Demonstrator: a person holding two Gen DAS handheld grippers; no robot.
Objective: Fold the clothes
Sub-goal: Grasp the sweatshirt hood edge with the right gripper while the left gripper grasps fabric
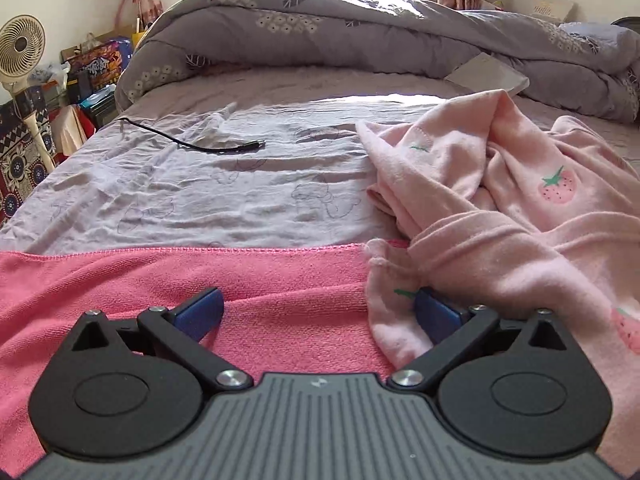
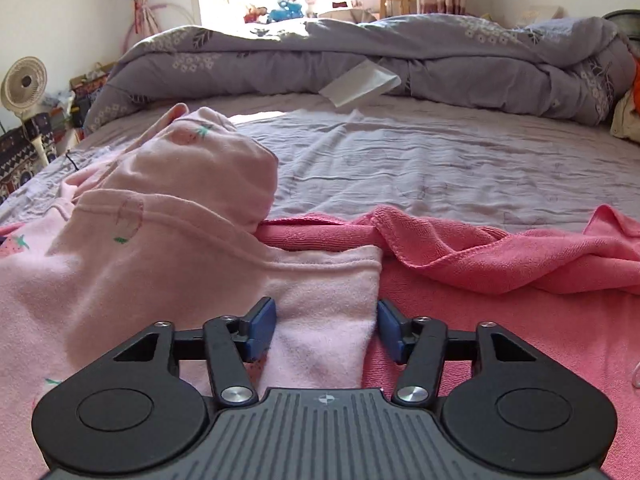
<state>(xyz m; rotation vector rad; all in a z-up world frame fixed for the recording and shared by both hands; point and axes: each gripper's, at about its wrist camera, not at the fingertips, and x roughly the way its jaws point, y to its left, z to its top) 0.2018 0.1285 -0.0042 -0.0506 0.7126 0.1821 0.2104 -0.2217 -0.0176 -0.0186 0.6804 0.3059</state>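
Both jaws open: right gripper (image 2: 326, 330) straddling the pink top (image 2: 160, 240) (unclamped), could snag the towel (image 2: 500, 264) underneath.

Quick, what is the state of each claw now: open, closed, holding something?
Left claw: open, holding nothing; its right finger touches the pale pink garment.
Right claw: open, fingers on both sides of a garment edge, not closed on it.

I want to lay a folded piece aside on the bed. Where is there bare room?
Bare sheet lies between the pink towel and the rolled grey duvet, right of the strawberry garment. Left of the garment, sheet is free except for the black cable. The near edge is crowded: towel and garment under both open grippers.
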